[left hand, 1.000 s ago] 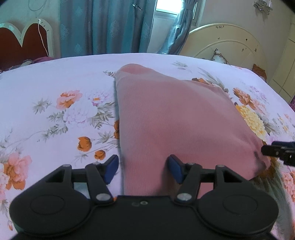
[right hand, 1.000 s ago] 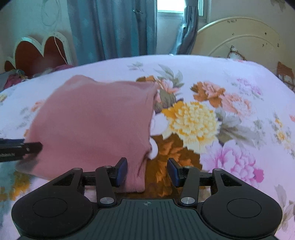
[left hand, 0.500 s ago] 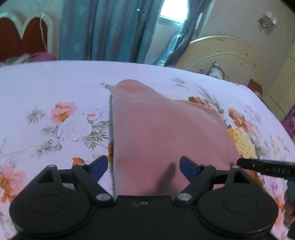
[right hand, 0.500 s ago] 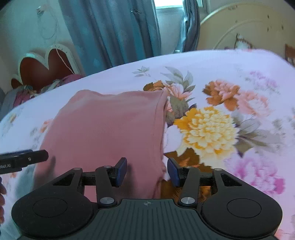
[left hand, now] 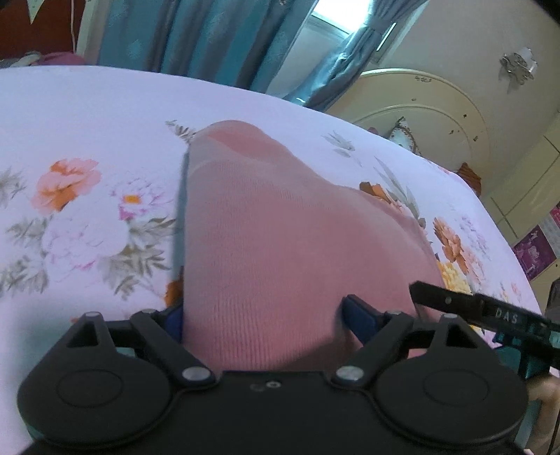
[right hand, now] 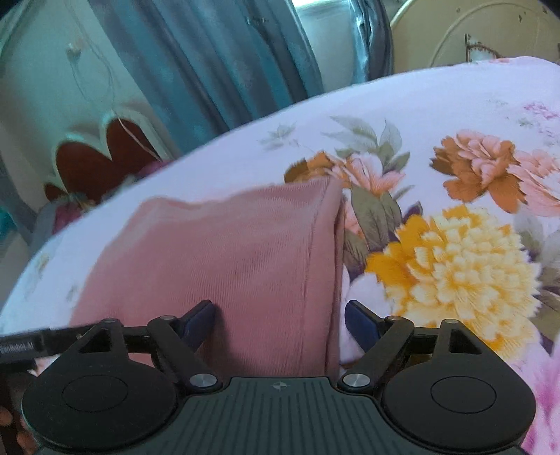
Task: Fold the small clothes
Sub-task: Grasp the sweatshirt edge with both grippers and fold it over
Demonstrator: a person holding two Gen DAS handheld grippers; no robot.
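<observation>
A floral bedsheet bears one folded pink garment.

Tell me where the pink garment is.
The pink garment lies on the floral bedsheet, its near edge between the open left gripper and right gripper.

Floral bedsheet, teal curtains, cream round headboard, red scalloped headboard, window

White letters "DAS" stand on the black finger of the right gripper; the left gripper's finger bears small print, seemingly ending "Robot.AI", blurred.
</observation>
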